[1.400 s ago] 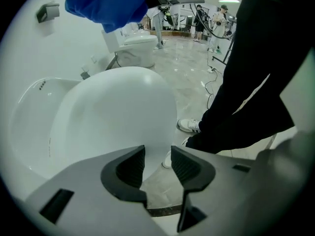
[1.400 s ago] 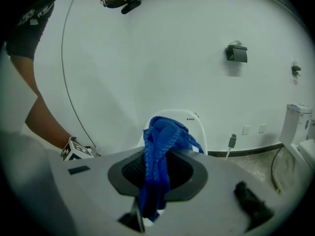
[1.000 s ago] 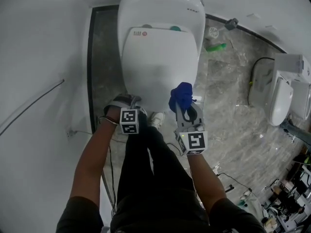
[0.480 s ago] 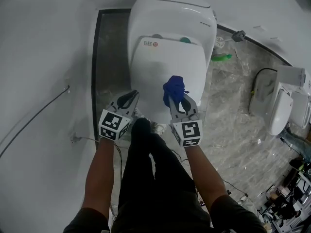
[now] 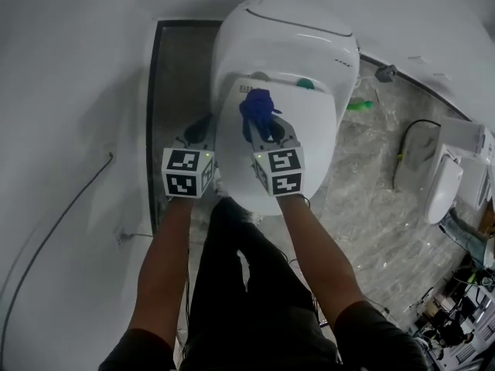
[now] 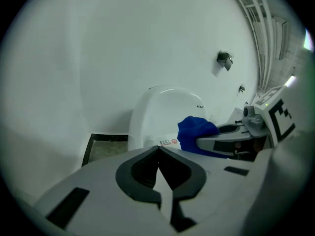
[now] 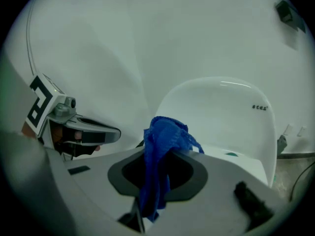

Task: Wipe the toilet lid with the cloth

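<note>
The white toilet stands against the wall with its lid down. My right gripper is over the left half of the lid, shut on a bunched blue cloth that sticks out past its tips. In the right gripper view the cloth hangs through the right gripper. My left gripper is beside the lid's left edge, shut with nothing in it. In the left gripper view the left gripper has its tips together, with the cloth to the right.
A dark floor strip runs along the toilet's left side next to the white wall. A cable hangs on that wall. A second white toilet seat and a green object lie on the marble floor to the right; clutter sits at the lower right.
Both grippers moved forward from the lid's front edge. The right one carried the cloth onto the lid. The left gripper rolled over and its jaws closed.
</note>
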`<state>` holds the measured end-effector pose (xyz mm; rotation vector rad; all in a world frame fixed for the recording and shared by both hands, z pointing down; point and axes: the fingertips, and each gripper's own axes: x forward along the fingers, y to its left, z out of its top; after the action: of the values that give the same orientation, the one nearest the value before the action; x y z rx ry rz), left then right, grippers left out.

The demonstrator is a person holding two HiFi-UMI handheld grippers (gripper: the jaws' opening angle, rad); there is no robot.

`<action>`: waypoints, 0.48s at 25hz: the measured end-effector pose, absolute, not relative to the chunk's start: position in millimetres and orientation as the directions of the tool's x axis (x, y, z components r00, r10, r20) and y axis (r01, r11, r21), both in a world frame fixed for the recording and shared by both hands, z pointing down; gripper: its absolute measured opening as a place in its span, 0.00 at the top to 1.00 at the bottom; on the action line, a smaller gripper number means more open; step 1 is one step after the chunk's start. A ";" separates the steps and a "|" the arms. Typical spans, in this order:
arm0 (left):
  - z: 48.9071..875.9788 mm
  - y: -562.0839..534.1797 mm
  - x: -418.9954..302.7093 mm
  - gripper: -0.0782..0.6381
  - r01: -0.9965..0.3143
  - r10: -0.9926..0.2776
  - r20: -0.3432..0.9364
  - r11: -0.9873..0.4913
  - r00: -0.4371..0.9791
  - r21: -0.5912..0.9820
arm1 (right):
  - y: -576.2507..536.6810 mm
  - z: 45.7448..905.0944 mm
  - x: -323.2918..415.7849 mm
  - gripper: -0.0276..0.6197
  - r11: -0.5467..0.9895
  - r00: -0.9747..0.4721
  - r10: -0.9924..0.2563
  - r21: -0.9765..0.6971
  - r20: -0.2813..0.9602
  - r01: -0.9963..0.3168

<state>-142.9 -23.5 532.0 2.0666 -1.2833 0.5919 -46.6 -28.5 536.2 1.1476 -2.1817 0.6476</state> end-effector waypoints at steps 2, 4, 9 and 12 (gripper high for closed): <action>538.7 -35.6 -145.7 0.88 -0.907 -0.618 0.666 -0.334 0.417 0.258 | -43.3 546.9 -59.7 0.85 0.519 -0.459 -0.538 -0.151 0.707 -0.842; 544.0 -45.3 -147.7 0.88 -0.907 -0.616 0.670 -0.333 0.415 0.256 | -54.1 560.4 -70.3 0.85 0.524 -0.450 -0.508 -0.151 0.735 -0.838; 555.0 -54.8 -148.7 0.88 -0.903 -0.600 0.678 -0.335 0.425 0.270 | -66.1 594.9 -84.3 0.85 0.524 -0.404 -0.435 -0.138 0.805 -0.840; 562.2 -53.4 -148.9 0.88 -0.904 -0.594 0.687 -0.346 0.418 0.251 | -67.8 610.5 -81.8 0.85 0.516 -0.366 -0.404 -0.121 0.838 -0.848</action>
<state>-148.9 -53.4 562.2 2.0631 -1.2638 0.6536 -81.8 -67.8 610.5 1.0227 -1.9716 0.7159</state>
